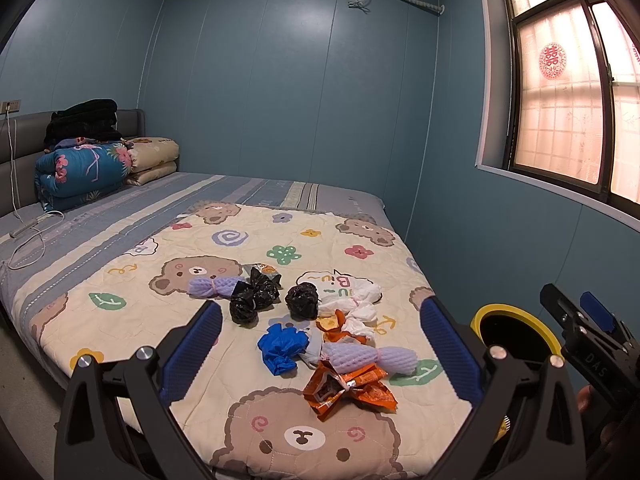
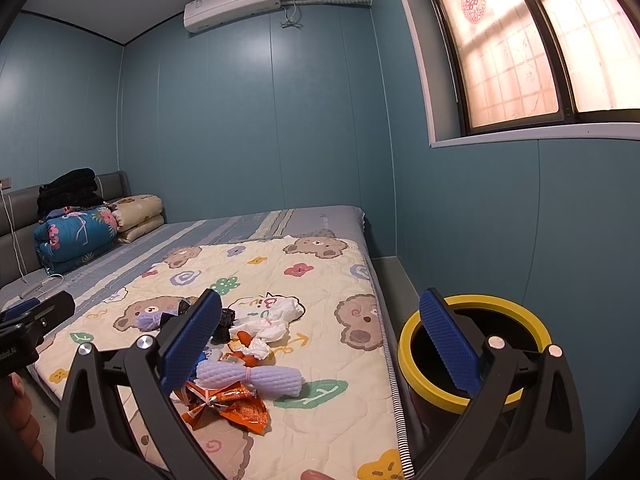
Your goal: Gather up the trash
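I hold both grippers, left gripper (image 1: 320,344) and right gripper (image 2: 320,336), jaws spread and empty, above the bed's trash pile (image 1: 320,328), with the yellow-rimmed bin (image 2: 472,352) alongside to receive it.

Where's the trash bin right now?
The yellow-rimmed bin stands on the floor off the bed's right edge, below the window wall, seen between the right hand-held gripper's fingers.

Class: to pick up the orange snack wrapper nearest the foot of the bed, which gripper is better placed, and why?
Left. The left gripper has open jaws framing the orange wrapper. The right gripper straddles the bed edge beside the yellow-rimmed bin, with the wrapper beyond its left finger.
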### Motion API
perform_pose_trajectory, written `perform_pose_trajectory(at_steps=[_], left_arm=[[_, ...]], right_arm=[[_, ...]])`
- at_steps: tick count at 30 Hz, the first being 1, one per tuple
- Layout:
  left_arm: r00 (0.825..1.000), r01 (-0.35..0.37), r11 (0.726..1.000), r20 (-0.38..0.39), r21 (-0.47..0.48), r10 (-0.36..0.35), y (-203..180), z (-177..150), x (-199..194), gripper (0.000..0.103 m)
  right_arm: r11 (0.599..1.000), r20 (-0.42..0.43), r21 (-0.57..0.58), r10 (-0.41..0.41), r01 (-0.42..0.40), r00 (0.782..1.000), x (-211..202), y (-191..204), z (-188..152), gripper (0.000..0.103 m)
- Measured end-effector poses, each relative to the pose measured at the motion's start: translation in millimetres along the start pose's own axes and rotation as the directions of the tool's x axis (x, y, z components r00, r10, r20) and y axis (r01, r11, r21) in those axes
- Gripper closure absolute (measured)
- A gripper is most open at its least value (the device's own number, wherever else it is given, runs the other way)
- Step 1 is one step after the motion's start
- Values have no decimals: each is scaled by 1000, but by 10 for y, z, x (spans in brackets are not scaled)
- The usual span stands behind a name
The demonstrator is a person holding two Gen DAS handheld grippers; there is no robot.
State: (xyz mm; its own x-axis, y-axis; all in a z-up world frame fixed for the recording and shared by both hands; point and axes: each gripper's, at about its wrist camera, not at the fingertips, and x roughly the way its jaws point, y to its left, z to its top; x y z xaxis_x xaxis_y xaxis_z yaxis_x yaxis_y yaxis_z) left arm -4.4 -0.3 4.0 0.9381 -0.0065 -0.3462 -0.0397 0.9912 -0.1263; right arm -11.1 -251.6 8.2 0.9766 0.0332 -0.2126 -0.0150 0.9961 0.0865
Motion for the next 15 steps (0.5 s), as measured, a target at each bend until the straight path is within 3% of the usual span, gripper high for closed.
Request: perform_pose_trajectory(at_steps=[15], left_arm=[[1000,1,1000,-2,0,-1,-41,-12,21,7]], right_arm=[[1000,-2,2,0,0,1000,2,-4,-6,8]])
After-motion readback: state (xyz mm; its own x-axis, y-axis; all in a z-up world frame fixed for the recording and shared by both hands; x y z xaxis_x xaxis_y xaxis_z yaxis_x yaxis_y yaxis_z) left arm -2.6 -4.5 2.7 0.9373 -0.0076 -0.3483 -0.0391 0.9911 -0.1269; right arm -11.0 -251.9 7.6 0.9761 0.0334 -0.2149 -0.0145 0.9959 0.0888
